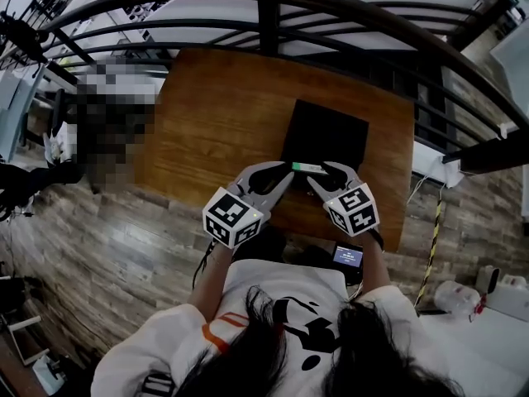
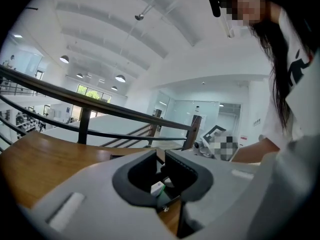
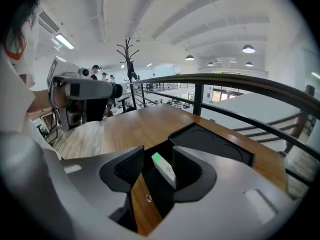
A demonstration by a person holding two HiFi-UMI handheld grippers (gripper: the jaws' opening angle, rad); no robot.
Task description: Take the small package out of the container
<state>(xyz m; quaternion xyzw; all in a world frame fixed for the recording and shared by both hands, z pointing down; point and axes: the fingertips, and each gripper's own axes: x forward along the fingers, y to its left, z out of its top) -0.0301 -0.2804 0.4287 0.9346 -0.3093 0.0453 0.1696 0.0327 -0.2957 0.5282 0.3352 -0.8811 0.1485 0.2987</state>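
Container: the black container (image 1: 326,131) sits open on the wooden tabletop (image 1: 215,114), its near edge toward the person, so both tools can reach in from that side.
Small package: the white, green-ended small package (image 1: 307,168) is at the container's near edge, on its long edge and slanted, not lying flat on the container floor. It seems to be propped or held there.
Right gripper: the right gripper (image 1: 322,174) comes in over the container's near right corner. Its jaws are spread, with the package resting against one pad and a clear gap to the other. It looks placed to steady or bracket the package, not to pinch it.
Left gripper: the left gripper (image 1: 279,176) meets it from the container's near left side. Its jaws stand only narrowly apart with the package's green end in the gap. Whether the pads actually bite on it is unclear from this angle.
Step in hand: probably securing a grip at the container's near edge; the package is not yet out.
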